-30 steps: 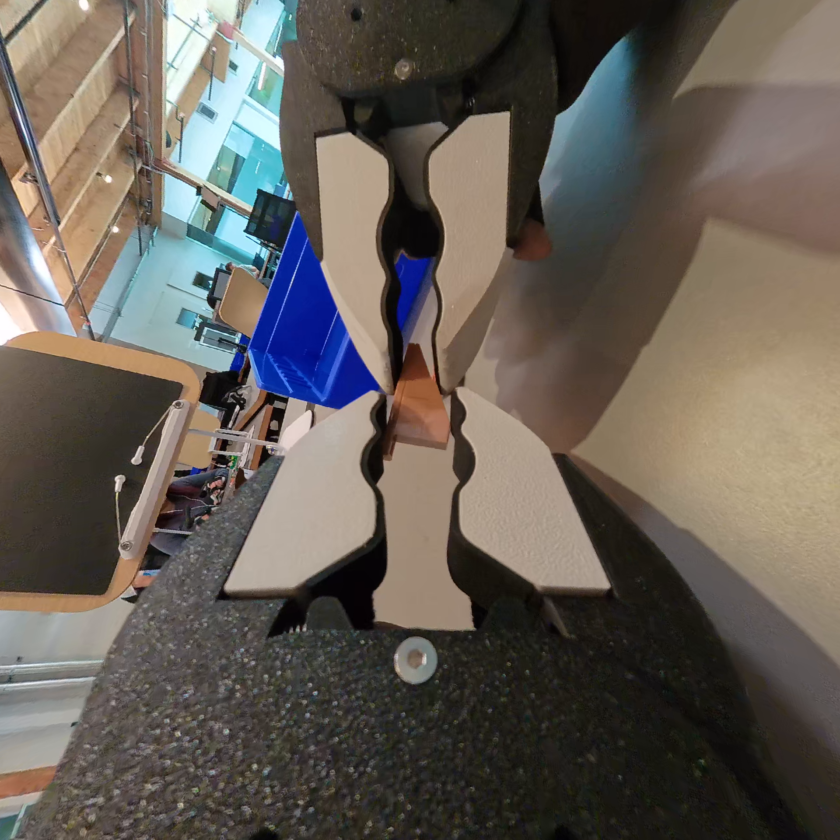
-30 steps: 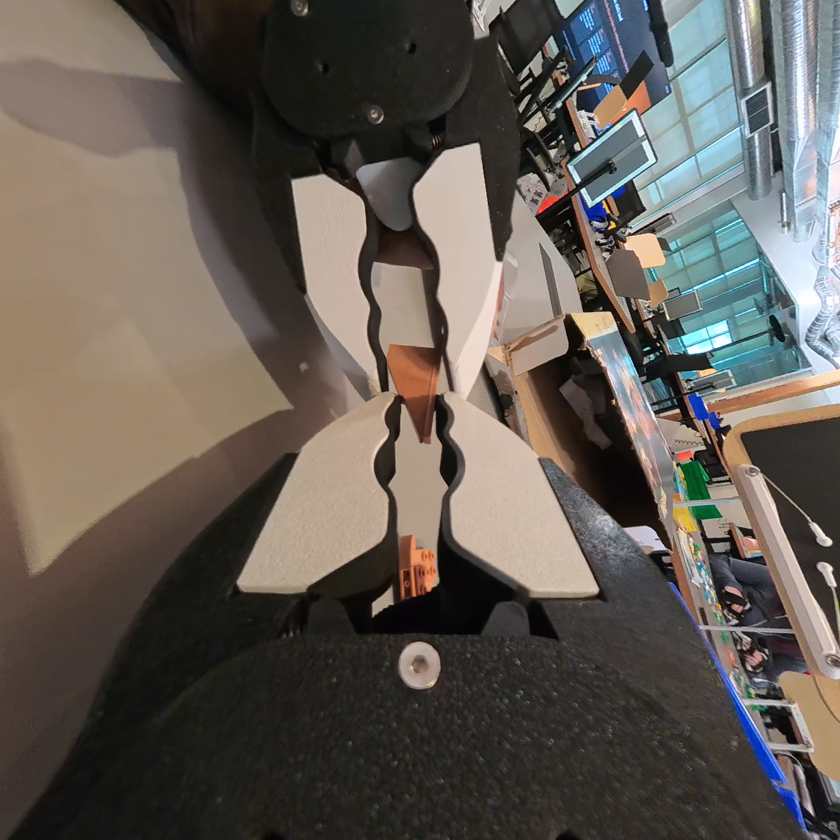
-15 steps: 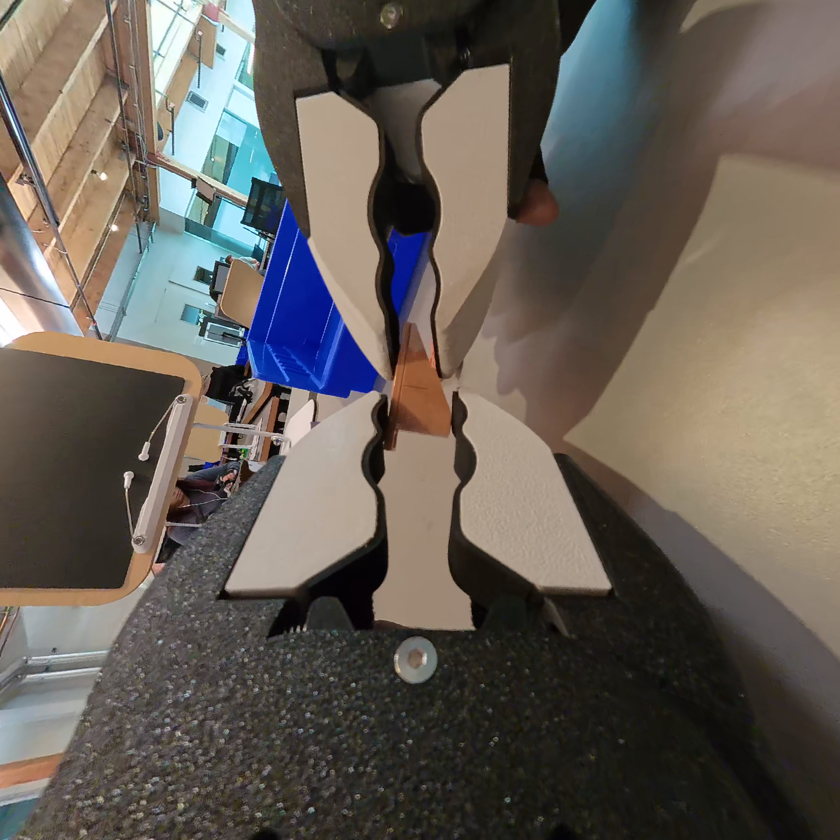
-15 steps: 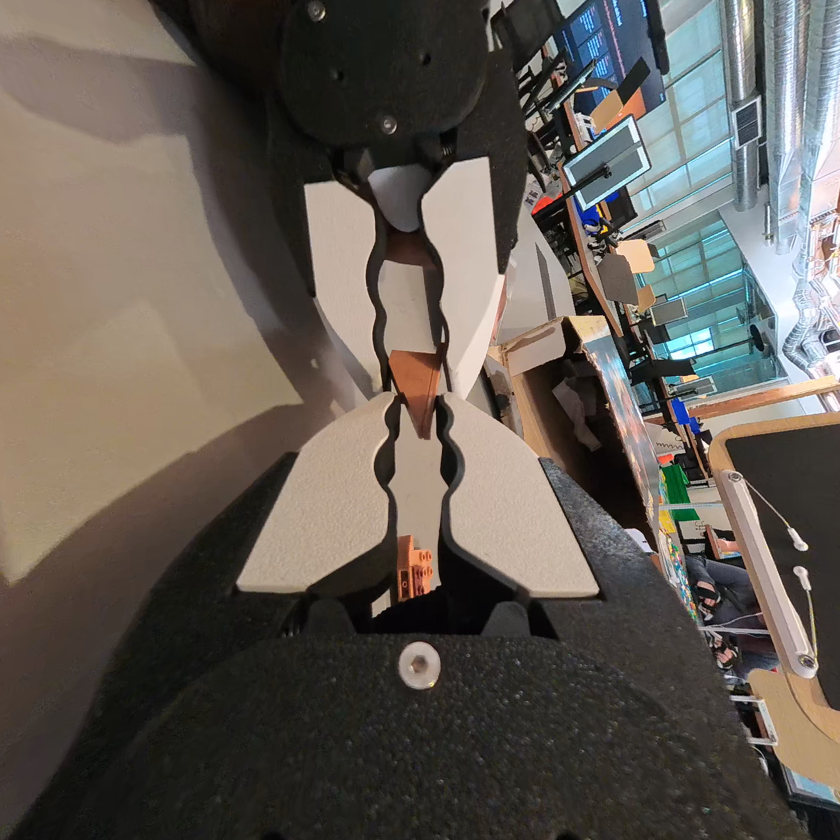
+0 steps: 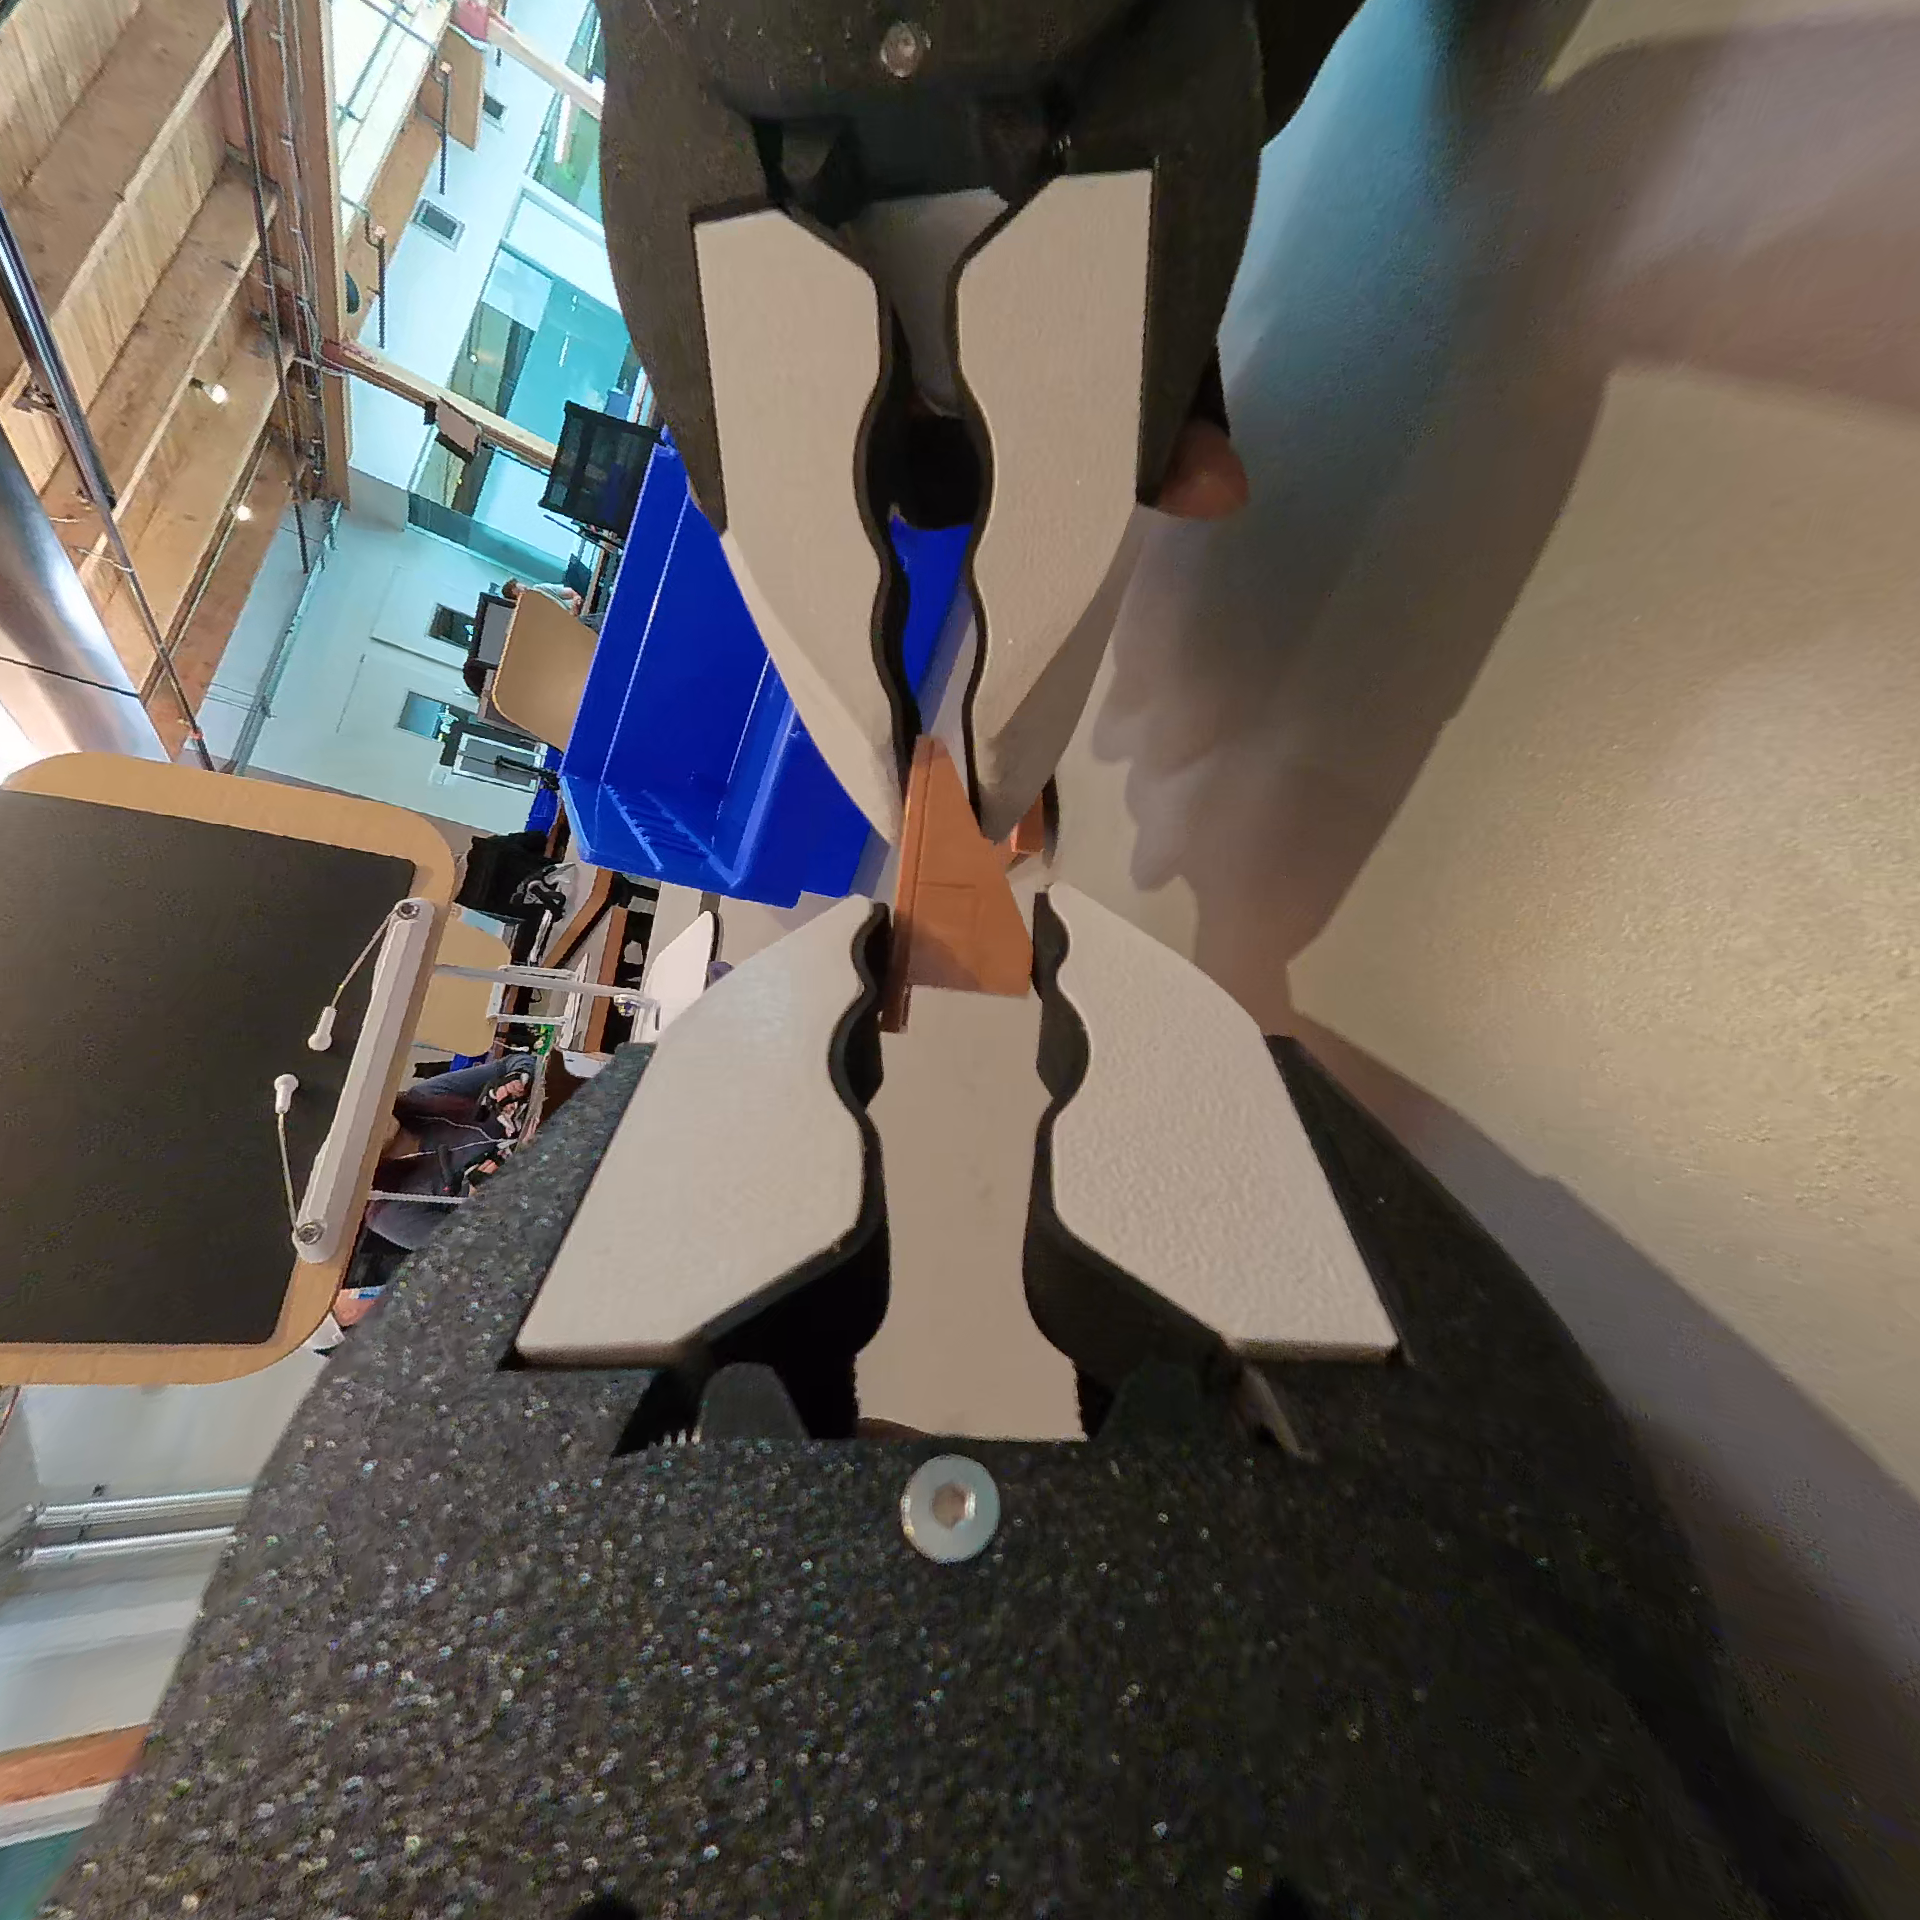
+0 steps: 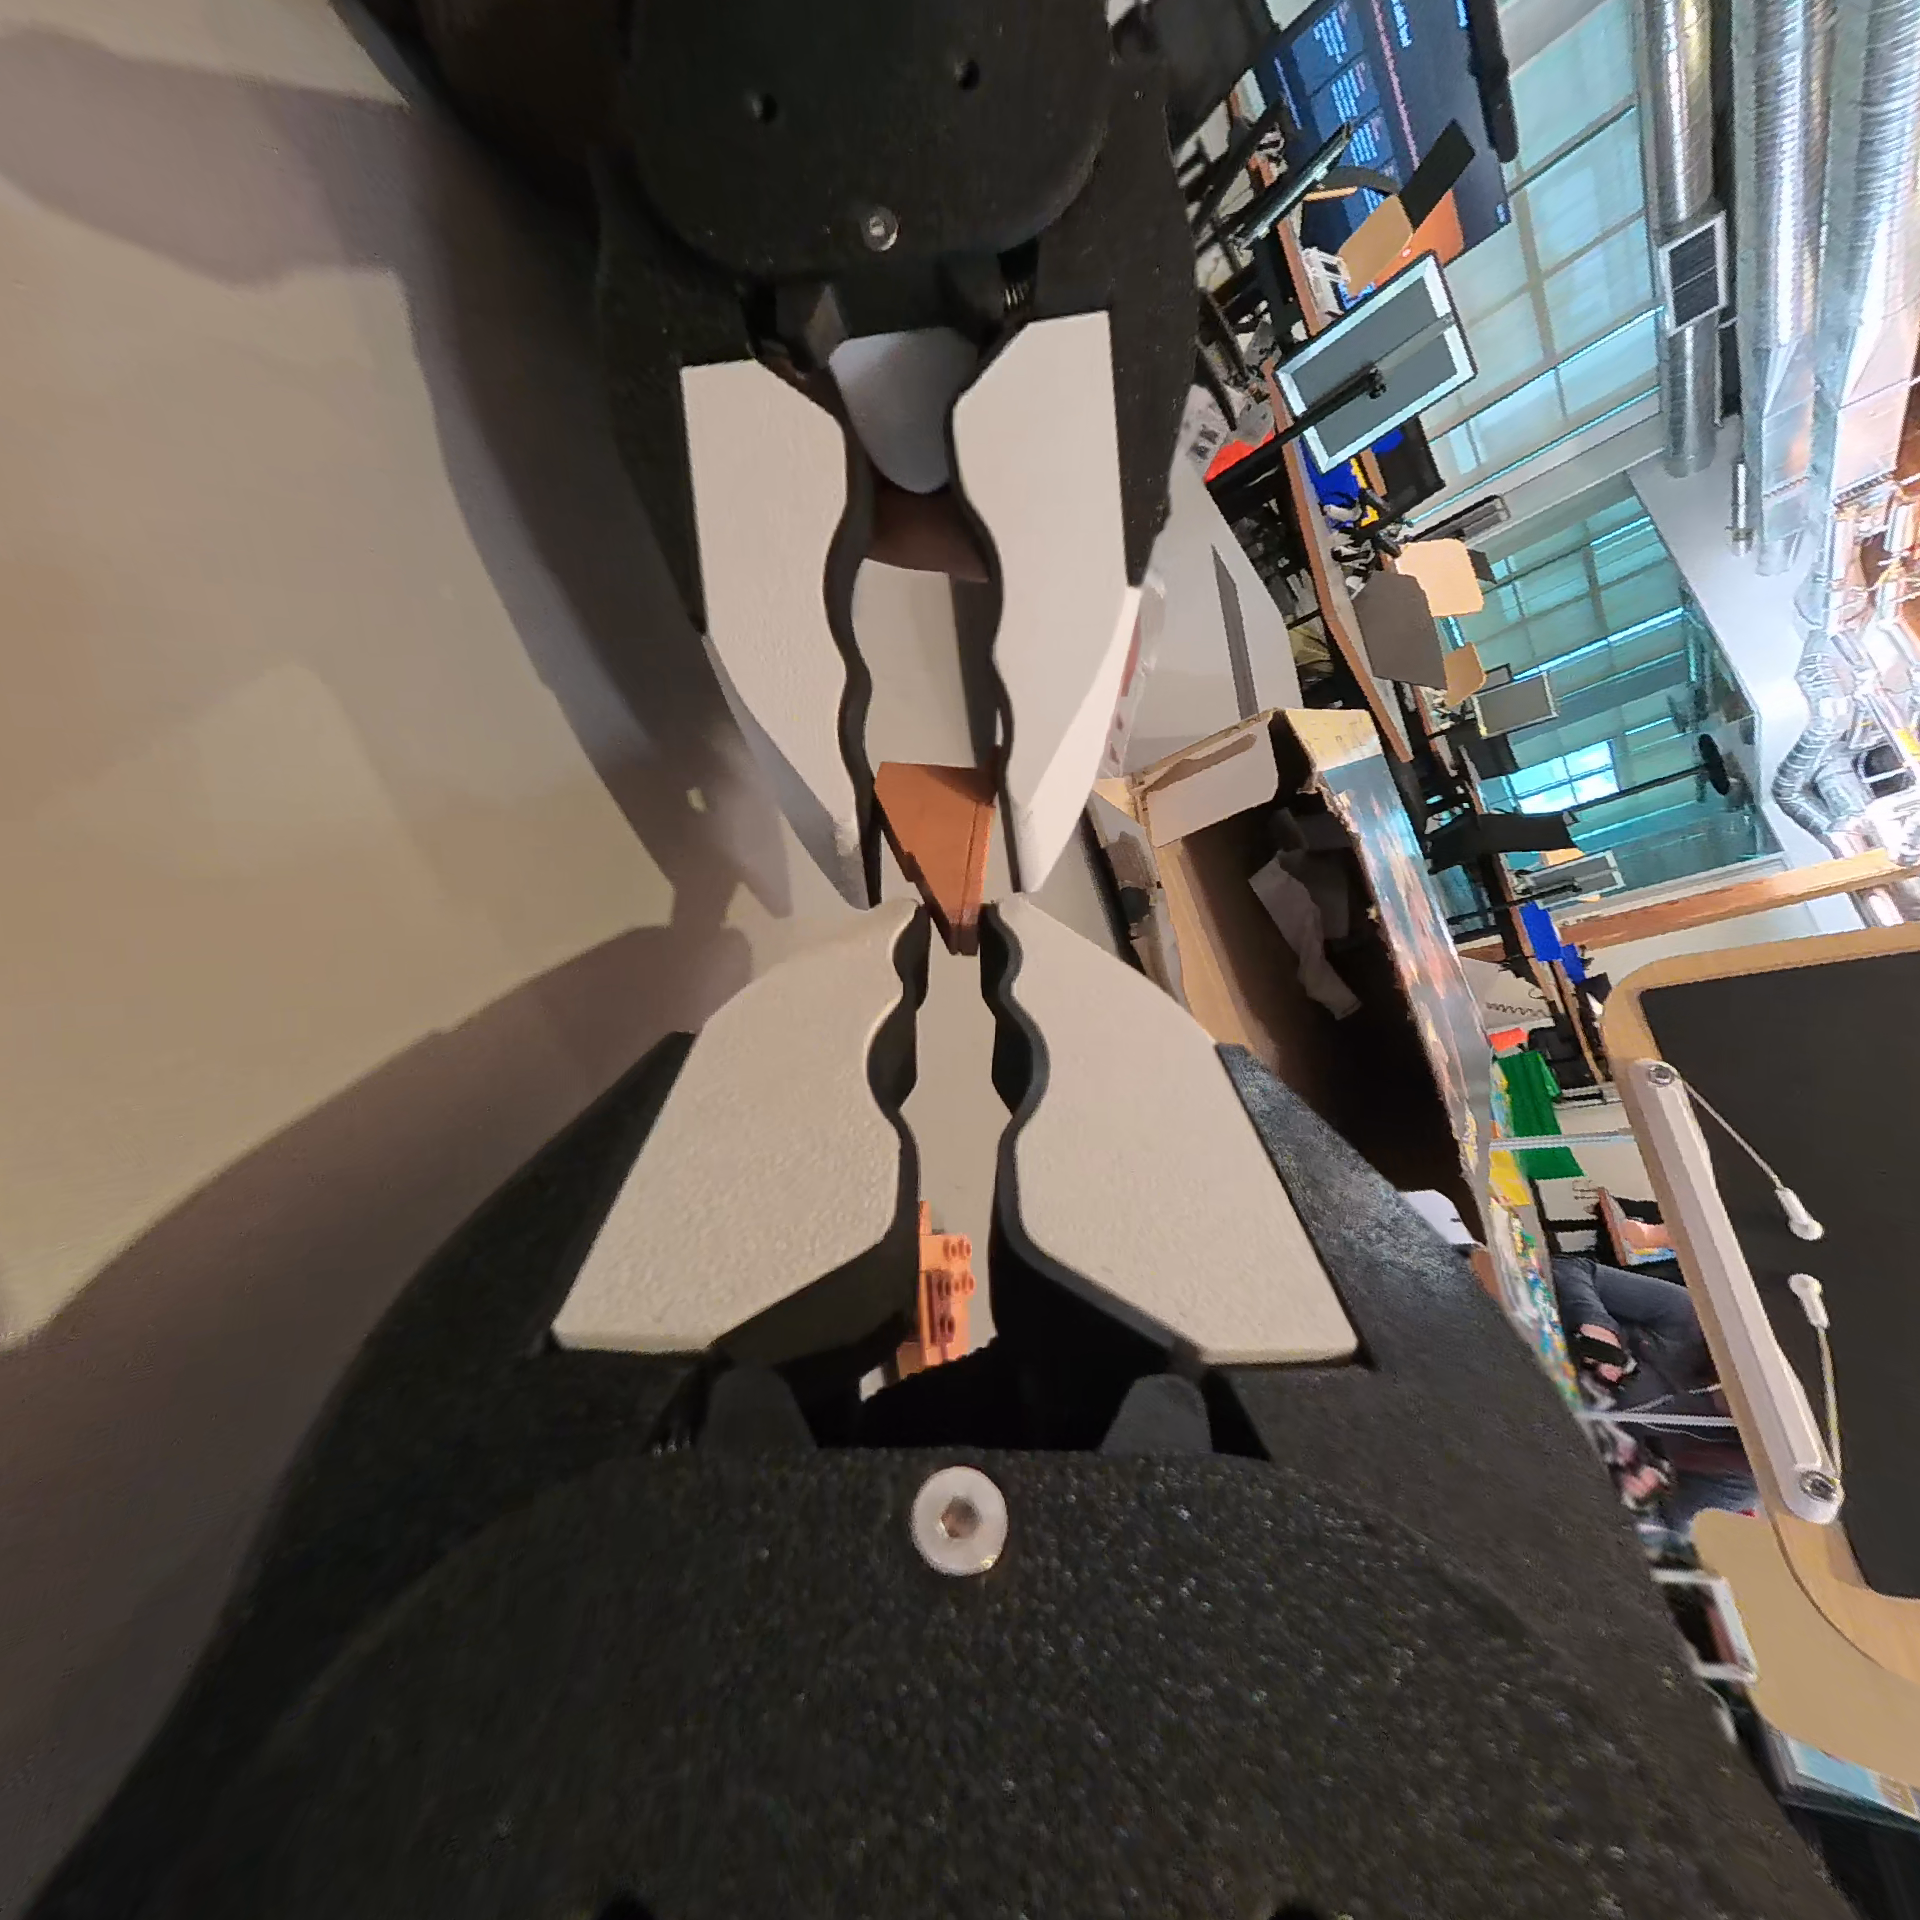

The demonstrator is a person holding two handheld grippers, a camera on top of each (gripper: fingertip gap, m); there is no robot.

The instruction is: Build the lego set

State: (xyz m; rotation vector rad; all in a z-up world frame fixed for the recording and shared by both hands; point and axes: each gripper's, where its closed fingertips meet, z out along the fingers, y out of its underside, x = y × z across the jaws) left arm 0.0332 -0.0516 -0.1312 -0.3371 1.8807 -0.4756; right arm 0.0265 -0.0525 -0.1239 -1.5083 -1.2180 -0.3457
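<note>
In the left wrist view, the left tongs (image 5: 961, 935) are clamped on a flat brown wedge-shaped plate (image 5: 961, 914), both dark wavy pads pressing its sides at the fingertips. The plate's narrow end reaches forward into the tips of the right tongs (image 5: 935, 769), which face the camera from above, tip to tip with the left ones. A small brown stub (image 5: 1032, 831) shows just beside the right-hand finger of those tongs. A fingertip of the person (image 5: 1205, 483) rests on the black body of the far tongs.

In the right wrist view, the right tongs (image 6: 954, 914) are closed on the pointed end of the same brown plate (image 6: 935, 842), with the pads narrowly set and touching the tip on both sides. The wider end sits in the left tongs (image 6: 930, 790) opposite. Deep between the right fingers, near the body, a small orange studded brick (image 6: 943, 1299) is lodged.

Both pairs hang above a pale grey surface (image 5: 1662, 831), streaked with soft shadows.

Farther off in the left wrist view stands a blue plastic bin (image 5: 686, 748), then a black board with a wooden rim (image 5: 156, 1060), and chairs and a timber wall beyond. In the right wrist view an open cardboard box (image 6: 1299, 883) lies beyond the tongs, its side printed with a colourful picture; past it are desks, monitors (image 6: 1371, 364) and a dark screen with lines of writing too small to read. No brand or label can be made out on the tongs or the plate.
</note>
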